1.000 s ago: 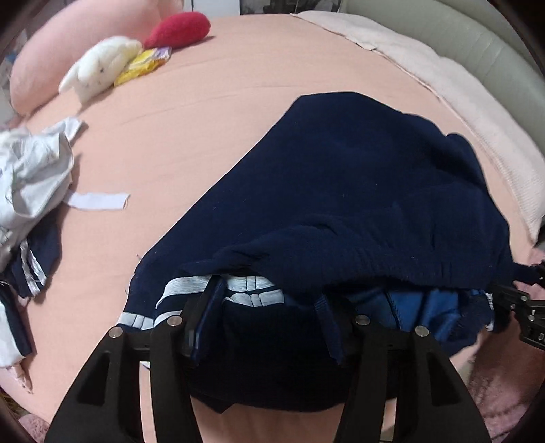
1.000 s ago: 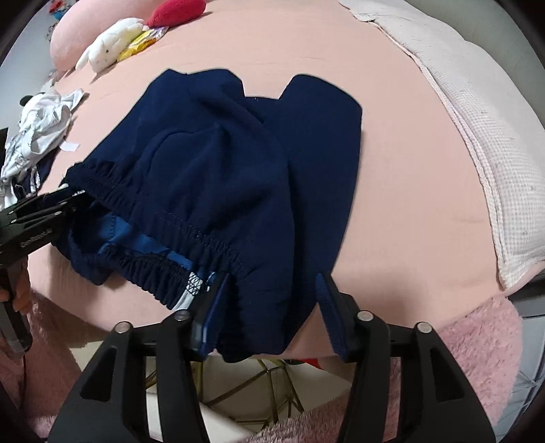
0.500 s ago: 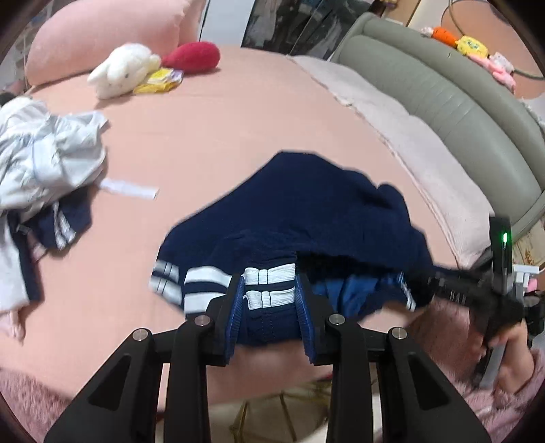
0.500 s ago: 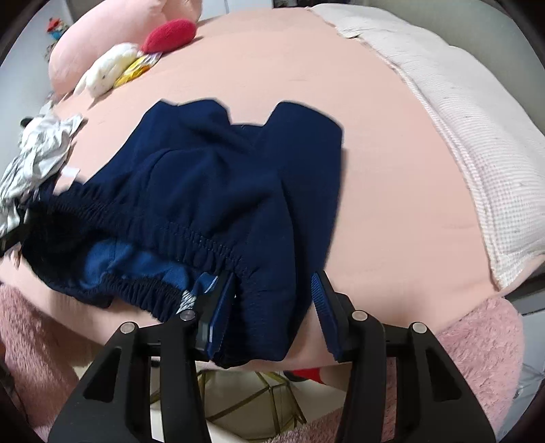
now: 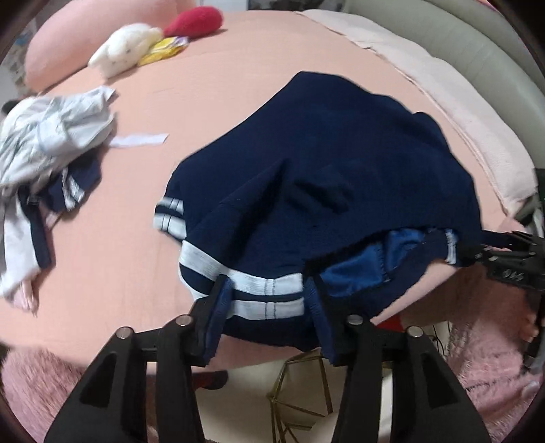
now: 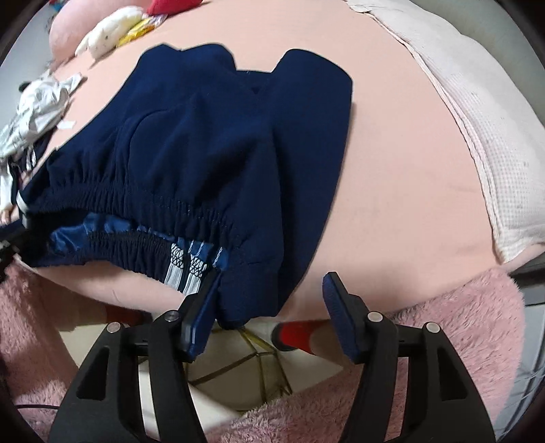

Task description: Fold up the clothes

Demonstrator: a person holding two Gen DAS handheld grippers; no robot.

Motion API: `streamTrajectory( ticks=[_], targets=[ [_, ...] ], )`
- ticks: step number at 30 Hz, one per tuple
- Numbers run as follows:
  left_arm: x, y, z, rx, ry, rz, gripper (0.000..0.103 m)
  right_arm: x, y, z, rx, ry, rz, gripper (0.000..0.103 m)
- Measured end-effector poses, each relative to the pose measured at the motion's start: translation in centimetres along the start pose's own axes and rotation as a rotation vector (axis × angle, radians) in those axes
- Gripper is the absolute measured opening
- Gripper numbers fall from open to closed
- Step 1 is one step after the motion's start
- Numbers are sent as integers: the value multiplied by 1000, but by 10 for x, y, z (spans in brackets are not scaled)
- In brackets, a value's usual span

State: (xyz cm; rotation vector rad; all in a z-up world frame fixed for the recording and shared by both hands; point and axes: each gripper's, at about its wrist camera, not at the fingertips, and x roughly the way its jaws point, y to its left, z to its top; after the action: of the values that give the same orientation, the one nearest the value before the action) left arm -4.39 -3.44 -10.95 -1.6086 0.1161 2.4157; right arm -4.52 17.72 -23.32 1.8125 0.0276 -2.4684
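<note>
Left gripper (image 5: 267, 308) was closing on the white-striped side seam of the soft navy knit shorts (image 5: 327, 163) at the pink bed's (image 5: 221, 88) near edge; right gripper (image 6: 270, 310) was opening, the waistband corner brushing one pad. Light, limp fabric: best pinched at waistband corners. Legs lay farther up the bed.

Navy shorts (image 5: 340, 163) with white side stripes, peach-pink sheet (image 5: 211, 88), white plush toy (image 5: 122, 51), red cushion (image 5: 194, 21)

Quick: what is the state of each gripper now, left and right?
Left gripper: closing, the striped edge of the navy shorts between its pads.
Right gripper: opening, the shorts' corner beside one pad.
</note>
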Motion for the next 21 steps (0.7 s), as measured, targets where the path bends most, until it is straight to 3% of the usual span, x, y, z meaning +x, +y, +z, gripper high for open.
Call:
streamTrajectory(
  ticks=[1, 3, 5, 7, 9, 13, 17, 19, 21],
  targets=[
    [2, 1, -3, -5, 2, 12, 19, -1, -4, -1, 18, -14, 3, 53],
    [1, 5, -8, -23, -3, 21, 15, 0, -8, -2, 35, -22, 8, 33],
    [-12, 8, -2, -41, -46, 11, 11, 0, -6, -2, 20, -18, 41, 24],
    [-27, 10, 12, -42, -100, -8, 10, -6, 3, 3, -21, -37, 57, 23],
    [-44, 13, 48, -28, -154, -44, 10, -14, 7, 19, -42, -70, 82, 22],
    [-78, 19, 127, 7, -266, -119, 10, -53, 0, 91, -73, -214, 64, 22],
    [-153, 16, 195, 52, -462, -83, 10, -126, -9, 170, -49, -401, 56, 22],
    [-194, 11, 208, 71, -577, -64, 10, -171, -10, 187, -49, -511, 66, 22],
    [-214, 12, 207, 72, -629, -48, 10, -207, -12, 196, -50, -604, 72, 22]
  ],
)
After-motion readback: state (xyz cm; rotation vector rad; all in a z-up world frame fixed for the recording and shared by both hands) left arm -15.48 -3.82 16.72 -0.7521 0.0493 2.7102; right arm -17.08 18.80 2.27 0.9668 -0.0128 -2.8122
